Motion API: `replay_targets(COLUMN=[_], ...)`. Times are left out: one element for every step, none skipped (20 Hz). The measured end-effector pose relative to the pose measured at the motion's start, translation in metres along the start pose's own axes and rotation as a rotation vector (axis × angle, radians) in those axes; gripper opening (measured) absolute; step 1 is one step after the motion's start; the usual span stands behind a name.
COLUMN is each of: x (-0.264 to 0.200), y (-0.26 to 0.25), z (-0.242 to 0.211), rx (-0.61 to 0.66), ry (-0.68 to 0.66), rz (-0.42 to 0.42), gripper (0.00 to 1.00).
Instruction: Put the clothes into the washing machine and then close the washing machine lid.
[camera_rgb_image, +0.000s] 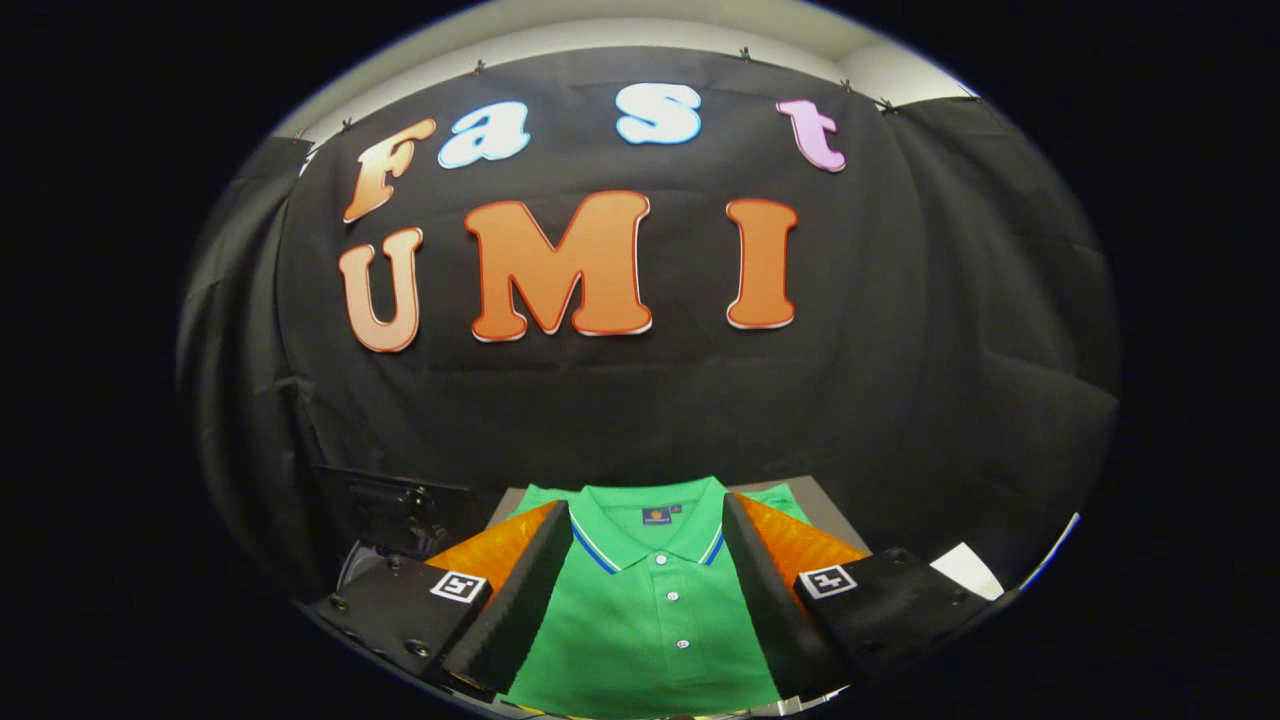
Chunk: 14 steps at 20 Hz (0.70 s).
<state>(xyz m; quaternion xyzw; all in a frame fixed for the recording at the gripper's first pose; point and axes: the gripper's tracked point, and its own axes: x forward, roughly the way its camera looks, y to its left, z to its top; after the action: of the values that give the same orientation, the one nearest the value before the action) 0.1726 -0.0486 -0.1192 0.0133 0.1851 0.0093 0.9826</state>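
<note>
While we look forward along the fingers, we note the following.

Jaws: we see the gripper (648, 590) with its two fingers (520, 600) spread wide, one to each side of the shirt's collar and placket; neither finger visibly presses on the cloth.

Green polo shirt (650, 640): we find it lying flat, front up, between the fingers and just ahead of them; its collar (655, 530), edged with blue and white stripes, points away from us, and two white buttons (672, 596) show on the placket.

Surface (825, 505): we see a grey top under the shirt, bare at the far corners.

Dark object (395, 510): we see it beyond the left finger, beside the shirt; we cannot tell what it is.

Booth wall (900, 330): black cloth hangs behind the surface.
</note>
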Motion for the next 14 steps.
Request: replay_targets(x=[0.009,0.017,0.026,0.031,0.038,0.042,0.046,0.050,0.053,0.057,0.058,0.058,0.057,0.057], y=[0.000,-0.003,-0.005,-0.006,-0.006,-0.006,-0.007,-0.007,-0.007,-0.008,-0.010,-0.011,-0.012,-0.013], z=[-0.010,-0.018,-0.028,-0.037,-0.047,-0.055,-0.064,-0.071,-0.081,-0.085,-0.093,-0.095,-0.099,-0.103], rx=[0.006,0.011,0.012,0.010,0.016,0.028,0.035,0.042,0.043,0.054,0.058,0.063,0.066,0.059], ry=[0.029,0.054,0.087,0.119,0.155,0.187,0.212,0.241,0.274,0.292,0.321,0.333,0.355,0.377], rz=[0.003,-0.002,-0.005,-0.010,-0.008,-0.005,-0.007,-0.009,0.001,-0.006,-0.014,-0.017,-0.019,-0.025], gripper=[0.98,0.98,0.98,0.98,0.98,0.98,0.98,0.98,0.98,0.98,0.98,0.98,0.98,0.98])
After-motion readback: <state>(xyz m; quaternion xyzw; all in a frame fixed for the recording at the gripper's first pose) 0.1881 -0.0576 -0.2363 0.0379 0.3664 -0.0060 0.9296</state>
